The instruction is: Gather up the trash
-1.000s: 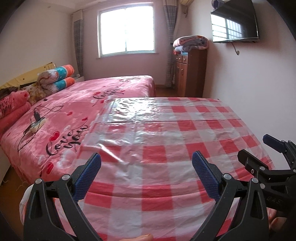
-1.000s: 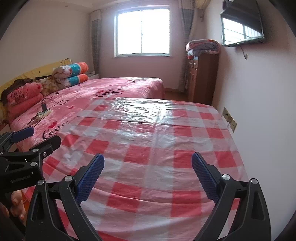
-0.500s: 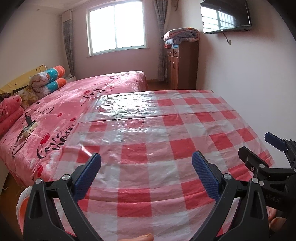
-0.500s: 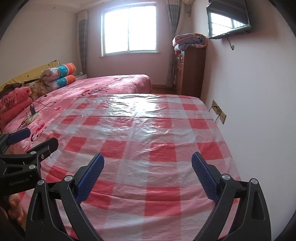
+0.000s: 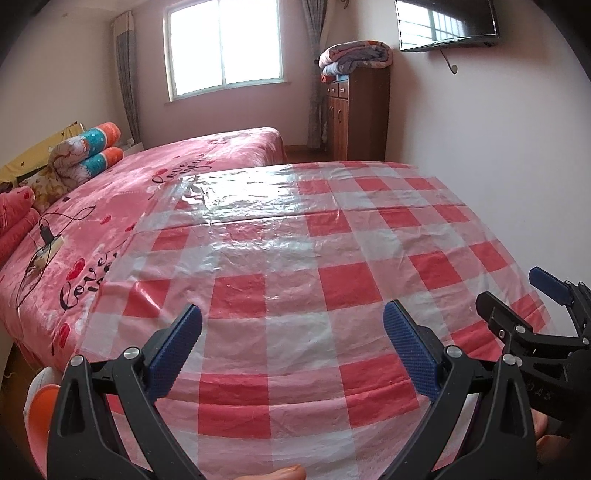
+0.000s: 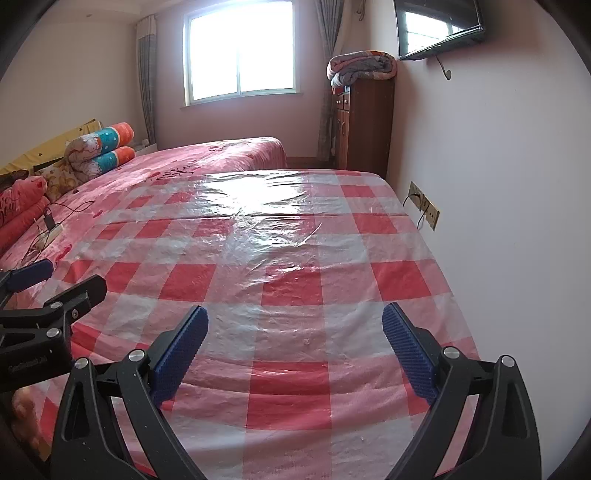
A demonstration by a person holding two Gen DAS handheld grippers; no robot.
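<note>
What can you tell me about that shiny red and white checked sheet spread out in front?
The checked sheet looks like thin, glossy plastic in red and white squares. It lies flat but wrinkled, with one crease running across it, and mirrors the window's light at its far end. It partly overlaps the pink bedspread on one side and reaches the wall on the other. Nothing rests on it.

2 claws [image 5: 291,347], 1 TV [image 5: 447,22], 1 cabinet [image 5: 356,110].

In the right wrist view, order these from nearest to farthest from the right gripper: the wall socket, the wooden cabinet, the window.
From the right gripper:
1. Wall socket, low on the right wall beside the checked cloth.
2. Wooden cabinet, farther along that wall, with a folded blanket on top.
3. Window, in the far wall.
</note>
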